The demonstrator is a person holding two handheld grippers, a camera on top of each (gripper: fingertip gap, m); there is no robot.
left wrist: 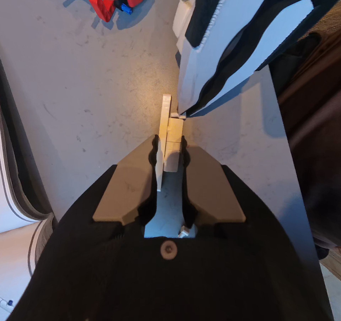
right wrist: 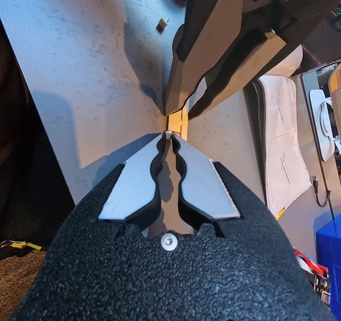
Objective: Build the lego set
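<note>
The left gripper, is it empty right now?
No, the left gripper is shut on a white lego assembly, which sticks out past its fingertips.

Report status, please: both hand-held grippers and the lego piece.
Left hand-held gripper shut on white lego assembly. Right hand-held gripper shut on small white piece, at assembly's end. Nothing in the way.

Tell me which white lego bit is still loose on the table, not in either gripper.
The small piece lying alone on the grey table. The white assembly sits in the left gripper; the tiny piece is pinched by the right gripper.

White lego assembly [left wrist: 170, 138] upright, tiny piece [right wrist: 168, 134] atop.
</note>
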